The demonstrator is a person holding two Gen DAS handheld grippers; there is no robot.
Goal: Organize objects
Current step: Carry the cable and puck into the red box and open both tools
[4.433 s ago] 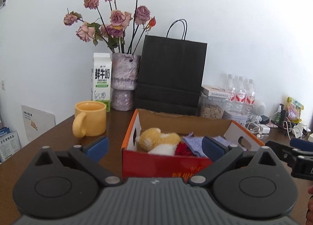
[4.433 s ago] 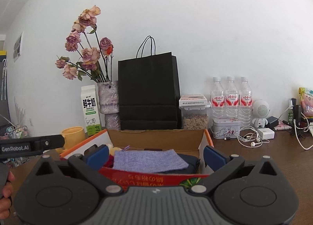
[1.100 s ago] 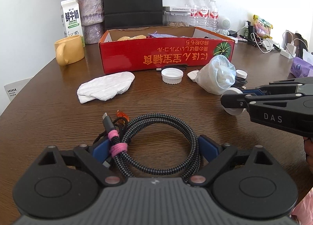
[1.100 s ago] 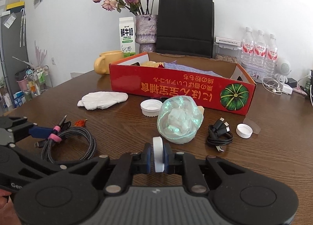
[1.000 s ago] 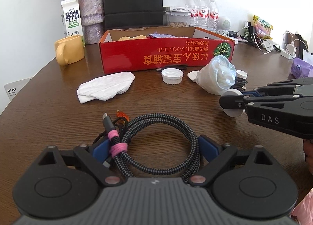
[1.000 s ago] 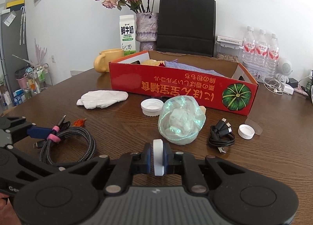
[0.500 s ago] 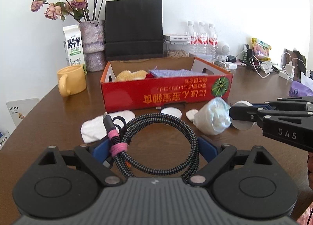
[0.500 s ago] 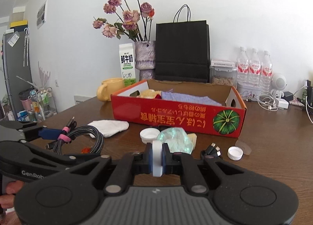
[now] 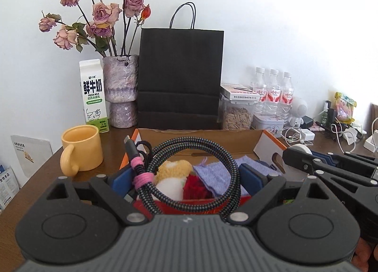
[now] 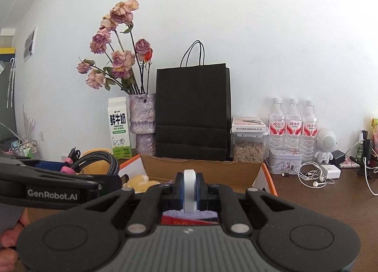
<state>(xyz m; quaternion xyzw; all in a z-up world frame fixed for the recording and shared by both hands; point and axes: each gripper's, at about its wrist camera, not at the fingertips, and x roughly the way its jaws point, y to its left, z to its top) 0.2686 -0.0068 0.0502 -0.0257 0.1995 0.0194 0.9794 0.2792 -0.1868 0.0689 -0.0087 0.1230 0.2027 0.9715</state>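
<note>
Box (image 9: 267, 145) open from above; black bag (image 9: 180, 75) blocks 12 o'clock, mug (image 9: 81, 150) stands at 10 o'clock.

The red box (image 9: 268, 140) shows only its far wall and corners; both gripper bodies cover its near edge. The coiled cable (image 9: 196, 172) hides part of the plush toy (image 9: 173, 172) inside. The bottle labels (image 10: 293, 127) are too small to read.
</note>
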